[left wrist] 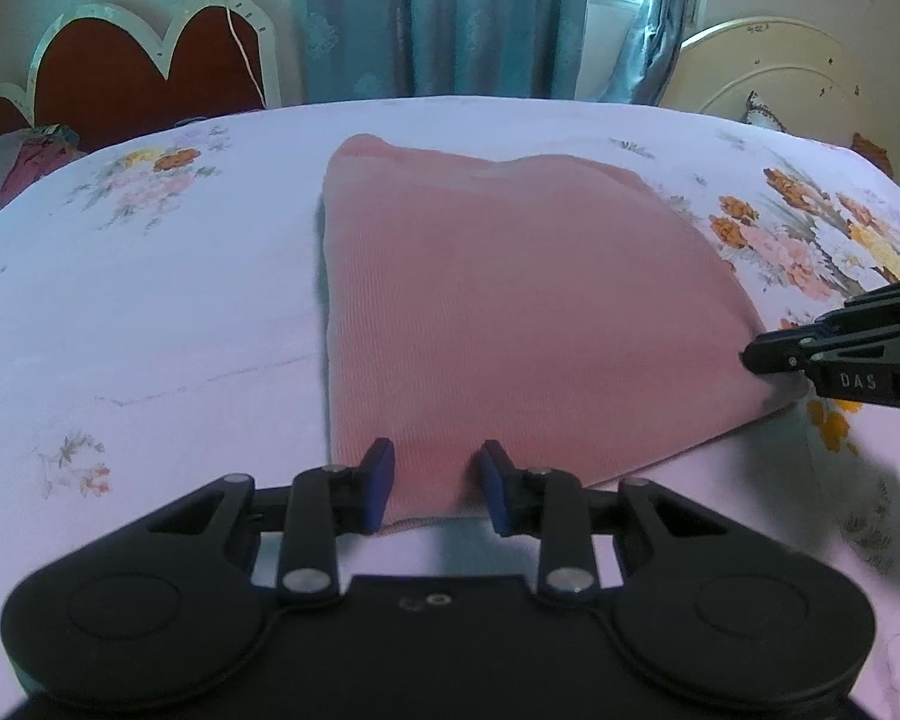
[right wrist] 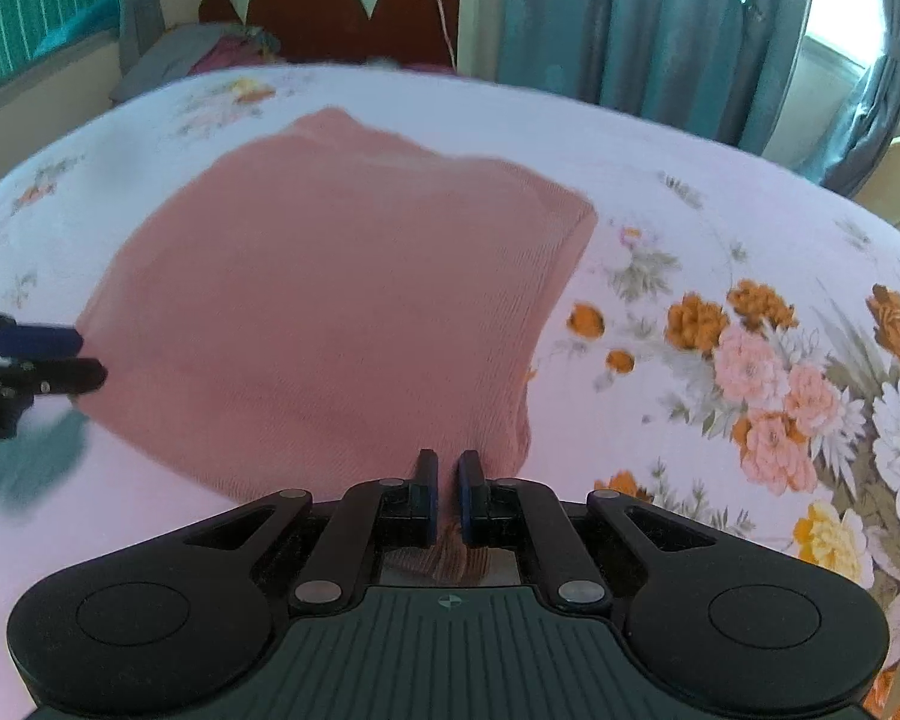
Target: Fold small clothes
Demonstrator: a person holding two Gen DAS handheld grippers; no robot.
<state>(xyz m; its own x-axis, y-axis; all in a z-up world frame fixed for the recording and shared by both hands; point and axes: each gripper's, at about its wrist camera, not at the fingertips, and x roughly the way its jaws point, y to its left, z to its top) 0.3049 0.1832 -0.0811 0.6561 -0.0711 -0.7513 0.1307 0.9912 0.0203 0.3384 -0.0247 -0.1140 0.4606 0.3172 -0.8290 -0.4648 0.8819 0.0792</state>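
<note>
Left wrist view: pink ribbed garment (left wrist: 510,312) lies folded flat on the bed sheet (left wrist: 150,312), white with flower print. Left tool (left wrist: 437,483) sits at the garment's near edge, fingers set wide apart, blue pads (left wrist: 381,480) on either side of the near hem, cloth between them but not pinched. Right tool (left wrist: 756,357) comes in from the right side, tip at the garment's right near corner; fingers look close together there, corner slightly lifted off the sheet. Behind the bed: red headboard (left wrist: 144,72) with white scalloped trim, teal curtains (left wrist: 438,18), cream round-topped board (left wrist: 762,72) at right.

Right wrist view: same garment (right wrist: 342,300) spread ahead on the sheet (right wrist: 690,192), big orange and pink flower print (right wrist: 762,372) to the right of it. Right tool (right wrist: 447,489) narrow, pads nearly together, pinching a bunched bit of pink cloth at the garment's near corner; fabric shows gathered behind the pads. Left tool (right wrist: 84,357) visible at left edge, touching the garment's left corner, fingers apart with one blue pad (right wrist: 36,339) showing. Frame is a bit blurred. Headboard (right wrist: 354,6) and curtains (right wrist: 660,18) in back.
</note>
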